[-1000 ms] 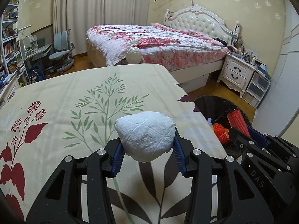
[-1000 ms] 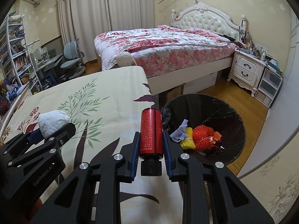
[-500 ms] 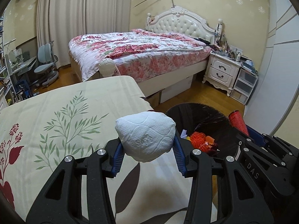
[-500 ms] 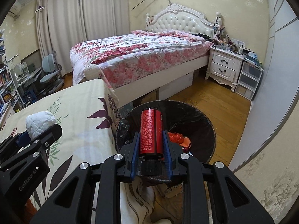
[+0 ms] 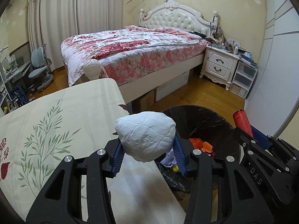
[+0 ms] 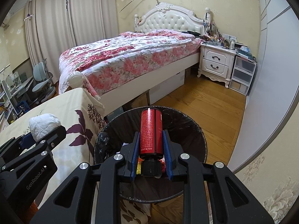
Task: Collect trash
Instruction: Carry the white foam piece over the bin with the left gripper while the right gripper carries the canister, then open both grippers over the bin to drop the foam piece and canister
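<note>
the right gripper [image 6: 151, 155] pinched a red bottle [image 6: 150, 131] directly above the mouth of the black-lined trash bin [image 6: 198, 130], cap end toward the camera. the left gripper [image 5: 147, 154] pinched a wad of white tissue [image 5: 145, 134] over the table edge [image 5: 89, 100] just beside the bin, short of its rim. risk noted: a release there would likely have dropped the light tissue onto the cloth or the floor beside the bin. the bottle, released tilted, could have struck the rim or dragged the loose liner.
</note>
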A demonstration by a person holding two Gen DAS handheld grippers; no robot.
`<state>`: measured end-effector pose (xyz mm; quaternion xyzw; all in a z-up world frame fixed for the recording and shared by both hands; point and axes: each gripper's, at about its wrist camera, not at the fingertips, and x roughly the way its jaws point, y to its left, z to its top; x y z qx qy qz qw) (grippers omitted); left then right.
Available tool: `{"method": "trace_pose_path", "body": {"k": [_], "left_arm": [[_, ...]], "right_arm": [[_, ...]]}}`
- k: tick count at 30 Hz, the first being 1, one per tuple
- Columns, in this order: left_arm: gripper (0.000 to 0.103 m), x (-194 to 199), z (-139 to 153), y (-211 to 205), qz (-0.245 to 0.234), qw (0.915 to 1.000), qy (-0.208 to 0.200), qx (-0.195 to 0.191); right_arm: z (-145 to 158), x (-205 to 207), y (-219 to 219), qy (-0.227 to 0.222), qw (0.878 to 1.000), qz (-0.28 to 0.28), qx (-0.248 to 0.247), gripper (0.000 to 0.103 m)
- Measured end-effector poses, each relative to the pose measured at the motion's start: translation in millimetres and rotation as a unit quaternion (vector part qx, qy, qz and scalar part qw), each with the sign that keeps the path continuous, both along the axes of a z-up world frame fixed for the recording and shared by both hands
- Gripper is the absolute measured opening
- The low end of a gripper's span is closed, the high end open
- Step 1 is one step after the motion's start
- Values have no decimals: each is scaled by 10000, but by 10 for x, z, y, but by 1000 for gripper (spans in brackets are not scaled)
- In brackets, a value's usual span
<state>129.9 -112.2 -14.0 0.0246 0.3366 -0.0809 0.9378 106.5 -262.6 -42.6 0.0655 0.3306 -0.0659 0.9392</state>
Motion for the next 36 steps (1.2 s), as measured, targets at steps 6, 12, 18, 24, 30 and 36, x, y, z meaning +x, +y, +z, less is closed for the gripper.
{"method": "trace_pose_path", "body": {"k": [6,12,18,24,30,36], "left_arm": [[45,188,-113,-110,35,9999,129,93],[46,307,-196,-190,22,9996,238,144],[46,387,-229,-243,14,9994,281,208],[53,401,-246,-272,37,9993,291,226],[67,378,-244,-299,-5,9993,232,301],[80,357,-206,-289,18,9994,160,291]], "right_arm": [[-104,117,-107,77,9999,-68,27,25],[-178,199,-192,137,9998,-138,89,25],[-199,253,-240,162,9997,-158,106,25],[-211,305,-265,183,9996,-178,91,25],[-228,314,-250,192,9995,-225,67,25],[-171,285,-263,103,9995,-313,12,47]]}}
